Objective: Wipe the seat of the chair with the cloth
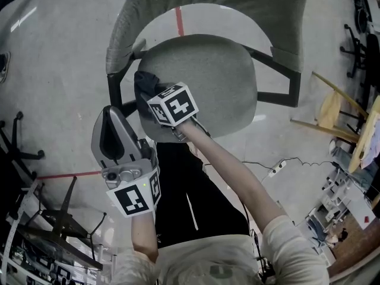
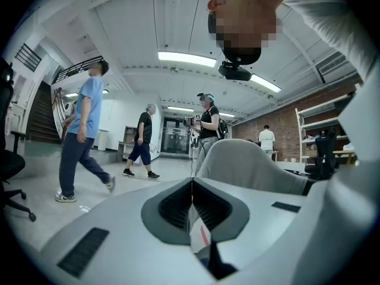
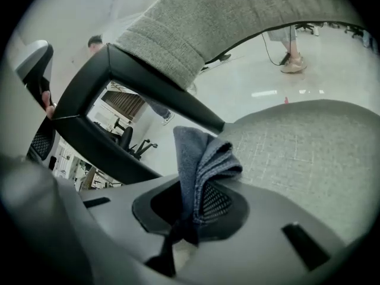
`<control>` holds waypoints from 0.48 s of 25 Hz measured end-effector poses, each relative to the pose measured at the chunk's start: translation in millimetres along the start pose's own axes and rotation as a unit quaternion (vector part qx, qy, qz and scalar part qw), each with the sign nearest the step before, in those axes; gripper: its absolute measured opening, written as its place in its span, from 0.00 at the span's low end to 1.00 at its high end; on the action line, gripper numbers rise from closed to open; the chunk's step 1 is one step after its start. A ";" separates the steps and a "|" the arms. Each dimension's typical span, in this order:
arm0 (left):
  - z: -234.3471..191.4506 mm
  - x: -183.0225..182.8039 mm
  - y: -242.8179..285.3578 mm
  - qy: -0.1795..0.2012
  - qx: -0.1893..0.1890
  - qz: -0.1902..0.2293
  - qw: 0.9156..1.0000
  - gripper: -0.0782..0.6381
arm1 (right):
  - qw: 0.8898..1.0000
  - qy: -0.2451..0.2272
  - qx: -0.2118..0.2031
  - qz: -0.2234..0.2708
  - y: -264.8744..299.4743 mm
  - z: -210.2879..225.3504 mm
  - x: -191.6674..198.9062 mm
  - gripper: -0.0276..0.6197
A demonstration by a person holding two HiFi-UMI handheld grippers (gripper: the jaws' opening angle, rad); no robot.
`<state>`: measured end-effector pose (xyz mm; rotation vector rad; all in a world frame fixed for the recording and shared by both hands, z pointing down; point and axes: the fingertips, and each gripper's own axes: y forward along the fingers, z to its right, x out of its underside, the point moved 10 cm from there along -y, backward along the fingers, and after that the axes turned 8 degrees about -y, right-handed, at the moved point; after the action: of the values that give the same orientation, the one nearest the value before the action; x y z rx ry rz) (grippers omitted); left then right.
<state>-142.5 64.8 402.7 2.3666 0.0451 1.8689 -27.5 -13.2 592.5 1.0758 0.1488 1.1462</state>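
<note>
In the head view, the cloth [image 1: 144,81] is noted at the left edge of the seat [image 1: 208,82] of the chair, held there by the right gripper [image 1: 153,94]. The step in hand is judged to be the wipe itself, with most of the seat not yet covered. The left gripper [image 1: 111,114] is held off to the left, clear of the chair. A power strip [image 1: 274,171] lies on the floor to the right, well apart. In the left gripper view, the jaws are seen pressed together on nothing, and people are observed walking in the far hall. In the right gripper view, the jaws are clamped on the bunched cloth [image 3: 199,156], which lies at the seat [image 3: 309,147] edge, near the black armrest frame [image 3: 119,94]. A sweep rightward across the seat is called for next, and the armrest frame and backrest [image 3: 225,22] are to be avoided.
</note>
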 end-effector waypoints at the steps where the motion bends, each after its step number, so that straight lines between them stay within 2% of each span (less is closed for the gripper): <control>1: 1.6 -0.2 0.6 0.002 0.003 0.000 1.000 0.13 | 1.000 0.001 0.005 0.000 -4.1 3.9 2.8 0.13; 9: 18.1 3.3 6.3 0.002 0.025 -0.004 1.000 0.13 | 0.999 0.000 0.054 -0.008 -47.0 47.4 30.8 0.13; 12: 24.9 3.6 6.3 0.004 0.037 -0.007 0.999 0.13 | 0.996 -0.014 0.082 -0.017 -67.8 62.6 41.8 0.13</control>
<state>-117.9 56.9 401.3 2.4001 0.1319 1.9018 73.7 -18.5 591.2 1.2294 0.2418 1.1010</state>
